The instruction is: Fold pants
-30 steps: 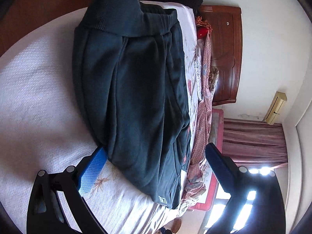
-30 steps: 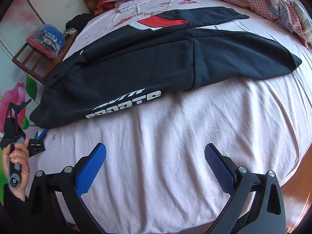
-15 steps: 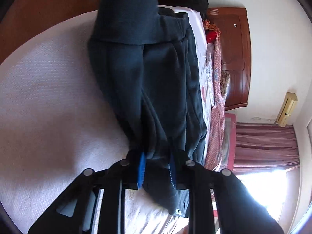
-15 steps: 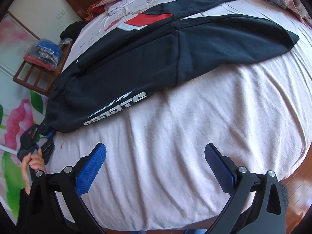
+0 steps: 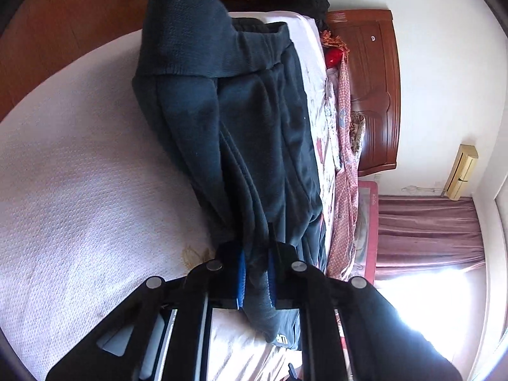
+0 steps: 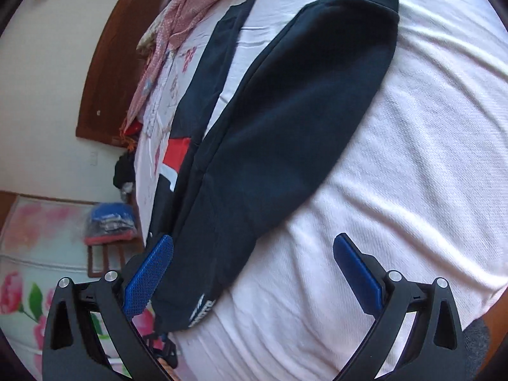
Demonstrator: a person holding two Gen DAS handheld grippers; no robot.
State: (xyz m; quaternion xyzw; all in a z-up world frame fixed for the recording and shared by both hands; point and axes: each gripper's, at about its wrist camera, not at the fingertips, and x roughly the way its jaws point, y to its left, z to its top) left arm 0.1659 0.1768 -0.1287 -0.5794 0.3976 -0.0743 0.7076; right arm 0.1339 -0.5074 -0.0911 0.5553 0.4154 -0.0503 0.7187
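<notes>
Dark navy pants (image 5: pixel 241 133) lie folded lengthwise on a pale pink bed sheet (image 5: pixel 79 190). My left gripper (image 5: pixel 255 273) is shut on the pants' leg end, the fabric bunched between its blue pads. In the right wrist view the pants (image 6: pixel 285 146) stretch away across the sheet (image 6: pixel 412 174), waistband far, white lettering near the leg end. My right gripper (image 6: pixel 250 266) is open and empty just above the leg end, its left pad (image 6: pixel 149 273) over the pants' edge.
A second dark garment with a red and white patch (image 6: pixel 177 155) lies beside the pants. A pink checked blanket (image 5: pixel 346 165) runs along the wooden headboard (image 5: pixel 377 89). A wooden rack with bagged clothes (image 6: pixel 108 222) stands beside the bed.
My left gripper closed on the pants' leg end and lifted the fabric. My right gripper swung in from the bed's side to hover over the same end.
</notes>
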